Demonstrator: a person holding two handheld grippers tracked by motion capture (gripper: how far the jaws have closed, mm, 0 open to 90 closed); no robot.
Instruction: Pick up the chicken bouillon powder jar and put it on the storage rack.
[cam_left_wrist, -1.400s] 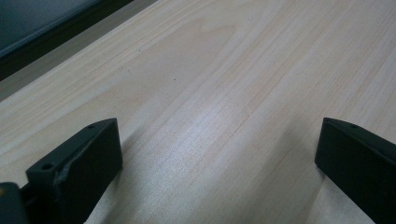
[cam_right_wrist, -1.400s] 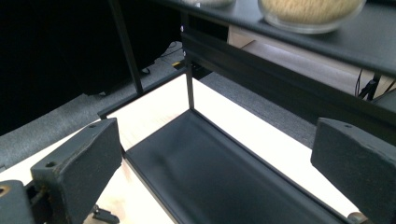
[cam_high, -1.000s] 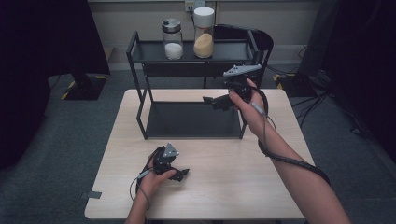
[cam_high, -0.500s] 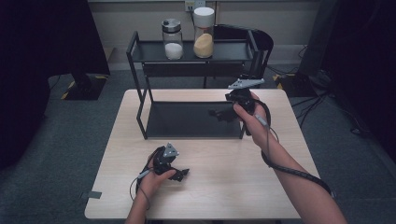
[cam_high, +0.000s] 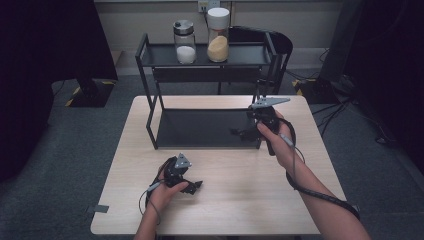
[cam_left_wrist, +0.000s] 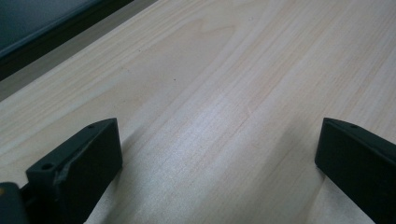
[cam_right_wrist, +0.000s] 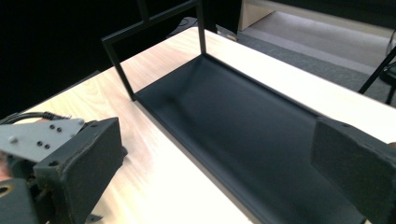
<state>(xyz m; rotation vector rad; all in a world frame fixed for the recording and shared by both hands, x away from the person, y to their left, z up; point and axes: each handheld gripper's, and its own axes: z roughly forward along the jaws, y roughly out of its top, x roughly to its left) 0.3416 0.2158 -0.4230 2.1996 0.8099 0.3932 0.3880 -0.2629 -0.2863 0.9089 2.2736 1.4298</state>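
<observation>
**Two spread hand-held grippers at a black two-tier rack**

While the left hand-held gripper (cam_high: 194, 187) rests low on the bench (cam_high: 240, 200) in the lower left of the high view, the right hand-held gripper (cam_high: 237, 133) sits at centre right of that frame, at the right end of the black rack (cam_high: 200, 127). Seen in the left gripper view, the left hand-held gripper (cam_left_wrist: 217, 158) has its jaws spread wide, with nothing but pale wood grain between them. Seen in the right gripper view, the right hand-held gripper (cam_right_wrist: 215, 172) is likewise spread wide and grips nothing; between its jaws lies the rack's dark lower shelf (cam_right_wrist: 243, 130), which runs from the lower right toward the top centre of that frame, with a thin black upright frame at its far end. A grey three-cornered plate and a cable belonging to the left hand-held gripper show at the left edge of that same view.

On the rack's upper shelf (cam_high: 160, 56), at the top centre of the high view, stand two jars just beside each other: a jar with a dark lid (cam_high: 185, 36) holding something white, and a taller jar with a white lid (cam_high: 218, 29) holding something tan. Both are well apart from either hand-held gripper.
</observation>
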